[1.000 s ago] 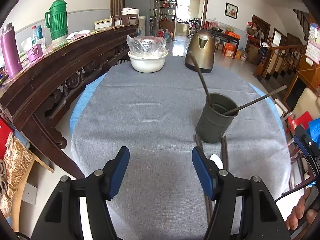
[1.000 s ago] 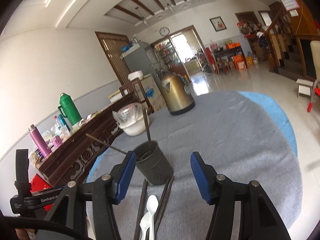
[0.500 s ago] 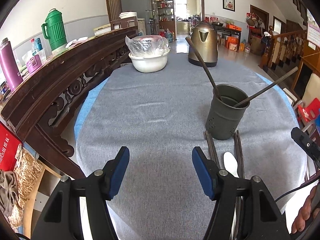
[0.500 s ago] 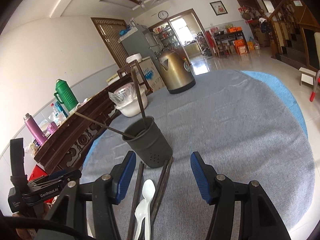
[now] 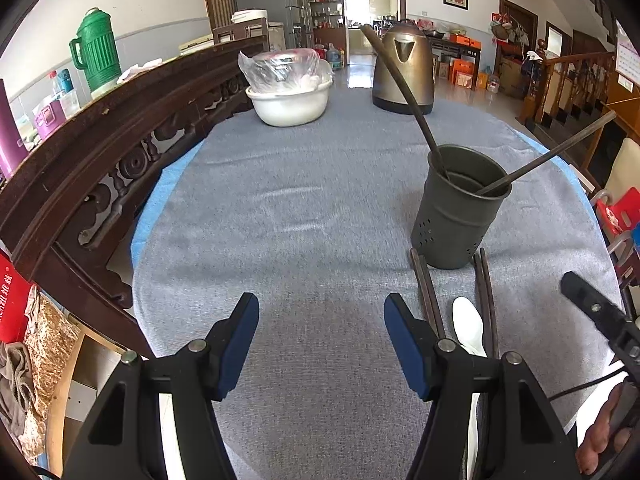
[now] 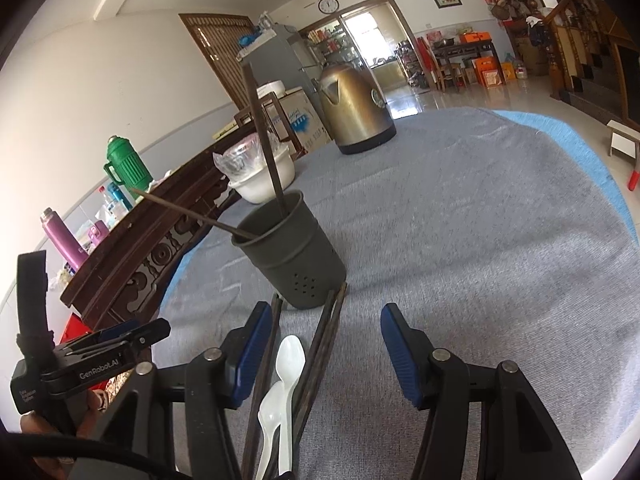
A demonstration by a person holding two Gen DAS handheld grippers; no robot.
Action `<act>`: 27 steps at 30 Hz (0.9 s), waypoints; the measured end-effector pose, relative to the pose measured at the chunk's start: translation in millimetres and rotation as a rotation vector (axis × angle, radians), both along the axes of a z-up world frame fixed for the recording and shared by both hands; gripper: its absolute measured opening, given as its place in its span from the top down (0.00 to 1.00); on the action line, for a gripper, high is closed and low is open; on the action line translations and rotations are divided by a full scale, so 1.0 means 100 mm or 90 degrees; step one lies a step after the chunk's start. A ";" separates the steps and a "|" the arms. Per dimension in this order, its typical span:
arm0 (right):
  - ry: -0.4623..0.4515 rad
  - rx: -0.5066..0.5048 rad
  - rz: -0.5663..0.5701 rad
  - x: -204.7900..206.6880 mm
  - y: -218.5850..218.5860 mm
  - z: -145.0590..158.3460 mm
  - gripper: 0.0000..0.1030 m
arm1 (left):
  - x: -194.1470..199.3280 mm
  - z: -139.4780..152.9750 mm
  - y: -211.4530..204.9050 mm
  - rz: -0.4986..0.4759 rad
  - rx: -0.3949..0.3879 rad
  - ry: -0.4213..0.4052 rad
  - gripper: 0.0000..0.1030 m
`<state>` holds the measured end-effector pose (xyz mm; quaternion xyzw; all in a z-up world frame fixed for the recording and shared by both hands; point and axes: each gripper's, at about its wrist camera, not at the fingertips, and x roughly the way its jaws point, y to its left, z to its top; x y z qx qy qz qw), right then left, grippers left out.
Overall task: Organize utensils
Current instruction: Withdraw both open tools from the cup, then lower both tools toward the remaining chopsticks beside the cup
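Hovering wide open and empty, the right gripper [image 6: 320, 344] faces thin, stiff, likely slippery chopsticks [image 6: 320, 344]; a mid-shaft pinch looks safest.

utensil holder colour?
Dark grey-green utensil holder, with small holes near its base; clearest in the right wrist view.

The white spoons' [image 6: 280, 396] handles run off the bottom edge.
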<state>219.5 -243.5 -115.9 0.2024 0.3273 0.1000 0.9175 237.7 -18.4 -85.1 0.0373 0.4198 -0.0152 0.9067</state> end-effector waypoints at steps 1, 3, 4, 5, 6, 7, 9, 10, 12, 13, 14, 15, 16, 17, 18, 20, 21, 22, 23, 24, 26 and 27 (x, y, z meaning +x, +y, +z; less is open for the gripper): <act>0.011 0.001 0.004 0.03 0.01 -0.04 0.61 | 0.01 -0.01 0.00 -0.003 -0.007 0.005 0.36; 0.026 0.008 0.008 0.06 0.00 -0.10 0.62 | 0.05 -0.05 0.01 -0.010 -0.025 0.017 0.36; 0.034 0.013 0.006 0.09 0.00 -0.14 0.62 | 0.08 -0.07 0.01 -0.016 -0.039 0.026 0.36; 0.042 0.015 0.006 0.10 -0.01 -0.17 0.62 | 0.09 -0.09 0.01 -0.019 -0.047 0.031 0.36; 0.048 0.015 0.006 0.12 0.00 -0.18 0.62 | 0.13 -0.12 0.01 -0.022 -0.057 0.039 0.36; 0.060 0.013 0.006 0.16 0.00 -0.21 0.63 | 0.16 -0.15 0.01 -0.025 -0.067 0.047 0.36; 0.078 0.005 0.007 0.22 0.03 -0.24 0.63 | 0.23 -0.20 -0.01 -0.031 -0.078 0.060 0.36; 0.088 0.001 0.007 0.26 0.05 -0.26 0.63 | 0.27 -0.23 -0.02 -0.036 -0.083 0.068 0.36; 0.109 -0.011 0.011 0.34 0.10 -0.29 0.63 | 0.34 -0.29 -0.06 -0.045 -0.090 0.086 0.36; 0.118 -0.015 0.014 0.37 0.12 -0.30 0.64 | 0.37 -0.31 -0.08 -0.051 -0.092 0.093 0.36; 0.129 -0.021 0.018 0.41 0.15 -0.32 0.64 | 0.38 -0.33 -0.10 -0.054 -0.091 0.098 0.36; 0.140 -0.029 0.022 0.44 0.19 -0.34 0.64 | 0.39 -0.36 -0.12 -0.058 -0.088 0.102 0.36; 0.149 -0.037 0.023 0.47 0.22 -0.36 0.64 | 0.40 -0.38 -0.14 -0.061 -0.086 0.107 0.36; 0.157 -0.046 0.024 0.51 0.25 -0.38 0.64 | 0.41 -0.41 -0.16 -0.065 -0.086 0.112 0.36; 0.166 -0.054 0.025 0.54 0.27 -0.41 0.64 | 0.41 -0.43 -0.18 -0.071 -0.090 0.119 0.36; 0.186 -0.063 0.030 0.60 0.32 -0.47 0.64 | 0.41 -0.45 -0.21 -0.080 -0.090 0.125 0.36; 0.190 -0.067 0.030 0.62 0.34 -0.49 0.64 | 0.40 -0.47 -0.23 -0.084 -0.088 0.127 0.36; 0.187 -0.075 0.030 0.63 0.36 -0.48 0.64 | 0.40 -0.48 -0.25 -0.087 -0.087 0.128 0.36; 0.188 -0.087 0.032 0.64 0.38 -0.47 0.64 | 0.40 -0.49 -0.26 -0.090 -0.088 0.132 0.36; 0.189 -0.094 0.032 0.65 0.40 -0.47 0.64 | 0.41 -0.49 -0.27 -0.092 -0.090 0.134 0.36; 0.190 -0.098 0.032 0.66 0.42 -0.47 0.64 | 0.42 -0.51 -0.29 -0.096 -0.091 0.138 0.36; 0.190 -0.098 0.034 0.66 0.42 -0.47 0.64 | 0.42 -0.52 -0.30 -0.099 -0.093 0.141 0.36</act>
